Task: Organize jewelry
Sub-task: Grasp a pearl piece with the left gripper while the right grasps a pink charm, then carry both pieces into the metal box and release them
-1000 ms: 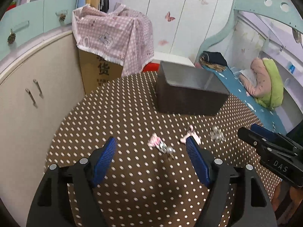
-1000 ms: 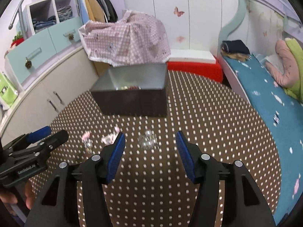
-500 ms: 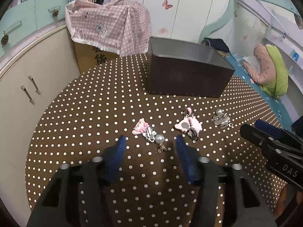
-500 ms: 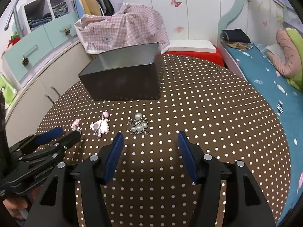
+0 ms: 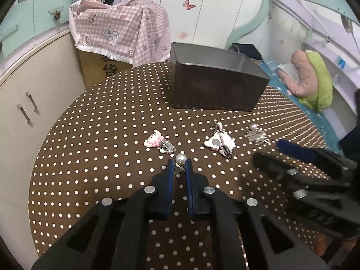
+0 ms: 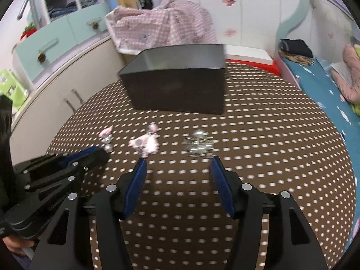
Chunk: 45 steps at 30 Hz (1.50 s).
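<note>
Field notes, nearest first, places taken from the dark box (image 5: 216,85).

Left gripper (image 5: 180,168) was low over the worktop (image 5: 90,157), its jaws pressed nearly together on the pearl earring (image 5: 180,158). The pearl showed just past the fingertips, the small metal part between the blue pads (image 5: 170,175). It looked pinched, though whether it had left the cloth I could not tell.

Right gripper (image 6: 177,168) hung spread wide and empty, nearer to me than the silver pearl cluster (image 6: 199,145). That view was blurred.

Next out, toward the box: a pink bear charm (image 5: 154,140) with a small silver clip touching it, on the box's near left side. The pink-and-white charm (image 5: 219,142) lay in front of the box's near face. The silver cluster sat toward the box's near right corner. All three were apart from one another and well short of the box.

The box stood open-topped at the far side of the worktop; I could not see its contents.

Step in hand, as I judged it: picking up the earring. The next move called for a steady lift without loosening the pinch, a carry over the near wall of the box, and release only above its opening. Being small, the earring could slip.
</note>
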{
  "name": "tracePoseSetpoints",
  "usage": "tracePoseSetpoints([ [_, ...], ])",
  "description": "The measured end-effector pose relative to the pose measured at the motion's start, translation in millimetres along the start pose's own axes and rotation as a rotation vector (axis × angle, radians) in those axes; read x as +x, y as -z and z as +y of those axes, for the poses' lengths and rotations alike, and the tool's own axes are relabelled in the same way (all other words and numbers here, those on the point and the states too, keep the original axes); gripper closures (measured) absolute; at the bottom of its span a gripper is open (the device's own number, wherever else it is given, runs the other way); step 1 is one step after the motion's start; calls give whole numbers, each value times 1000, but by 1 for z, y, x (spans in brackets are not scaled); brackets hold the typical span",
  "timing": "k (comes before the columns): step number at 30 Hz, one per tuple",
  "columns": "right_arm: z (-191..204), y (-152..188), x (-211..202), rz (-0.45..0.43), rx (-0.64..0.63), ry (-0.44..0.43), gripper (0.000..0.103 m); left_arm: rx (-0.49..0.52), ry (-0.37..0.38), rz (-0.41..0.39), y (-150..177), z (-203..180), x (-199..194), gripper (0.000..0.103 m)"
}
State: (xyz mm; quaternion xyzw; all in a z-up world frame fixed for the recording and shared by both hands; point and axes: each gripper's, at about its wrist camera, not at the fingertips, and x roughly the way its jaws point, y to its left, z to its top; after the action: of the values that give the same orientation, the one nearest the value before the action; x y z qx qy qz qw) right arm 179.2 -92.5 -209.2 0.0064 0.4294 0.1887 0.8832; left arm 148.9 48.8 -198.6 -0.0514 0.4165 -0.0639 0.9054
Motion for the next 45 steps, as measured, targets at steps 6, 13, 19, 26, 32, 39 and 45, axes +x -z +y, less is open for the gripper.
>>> tracePoseSetpoints([
  [6,23,-8,15,20,-40,-18,61,-16,48,-19,-1,11,-20,94],
  [13,34,-12,27,35,-67,-5,72,-43,76,-17,-1,23,-27,94],
  [19,37,-15,29,39,-96,20,89,-58,100,-10,-2,28,-26,94],
  [26,30,-13,16,22,-86,19,89,-61,131,-11,-7,29,-27,94],
  [32,16,-20,-15,-30,-56,-2,89,-45,184,-32,-21,21,-35,94],
  [39,-3,-39,-49,-100,-28,-21,89,-22,290,-35,-54,6,-41,94],
  [45,-21,-77,-63,-149,1,-38,89,-12,353,-46,-105,-7,-42,94],
])
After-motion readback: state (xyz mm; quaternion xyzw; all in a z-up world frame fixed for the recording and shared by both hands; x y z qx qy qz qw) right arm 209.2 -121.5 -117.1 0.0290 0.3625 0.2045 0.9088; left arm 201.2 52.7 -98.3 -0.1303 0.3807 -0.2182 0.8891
